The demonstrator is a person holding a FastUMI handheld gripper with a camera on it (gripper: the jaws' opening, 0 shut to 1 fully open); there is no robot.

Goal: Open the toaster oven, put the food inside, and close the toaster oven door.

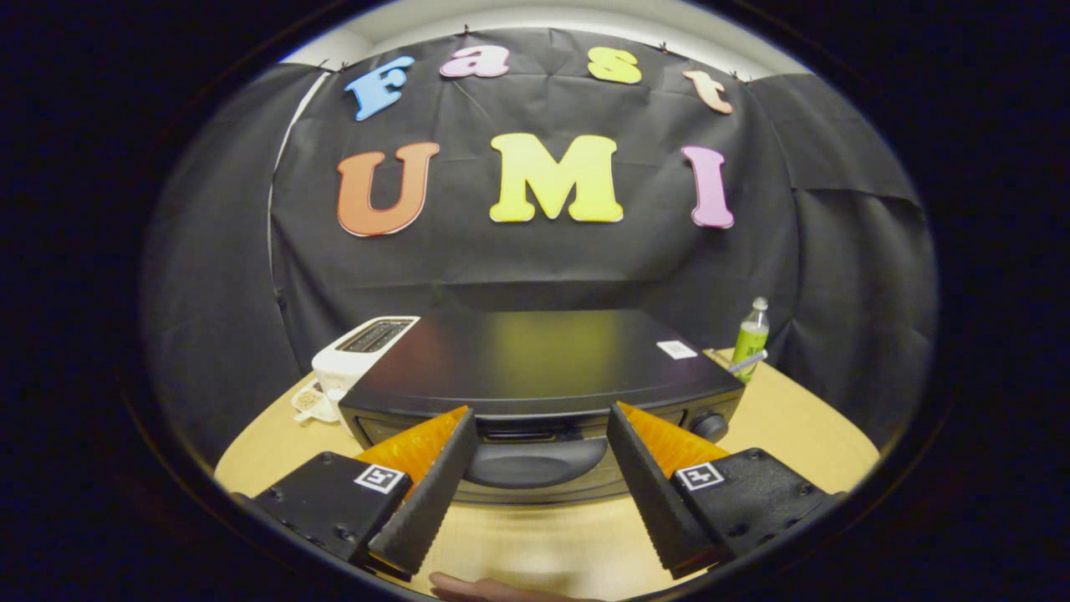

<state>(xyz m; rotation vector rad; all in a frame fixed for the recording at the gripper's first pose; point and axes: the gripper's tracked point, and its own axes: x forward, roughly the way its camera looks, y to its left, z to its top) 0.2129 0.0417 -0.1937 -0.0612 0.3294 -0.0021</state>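
Wooden table [802, 426] carries the black toaster oven [535, 368], sitting just ahead of the gripper [542, 422], door shut, its handle [535, 461] between the fingers. Fingers spread wide, gripping nothing. White toaster [361, 349] left of the oven; green bottle [751, 334] behind its right corner.

The gripper [542, 418] has two wedge-shaped fingers [426, 493] set wide apart, each tapering to a pointed tip that reaches toward the toaster oven [535, 368]. Their inner faces carry ribbed, finely grooved pads. Each finger is mounted on a blocky black carriage [326, 502] with rounded corners and small recessed screws along its edges. On top of each carriage, at the end nearer the toaster oven, sits a small square white marker printed with a black pattern [382, 478].
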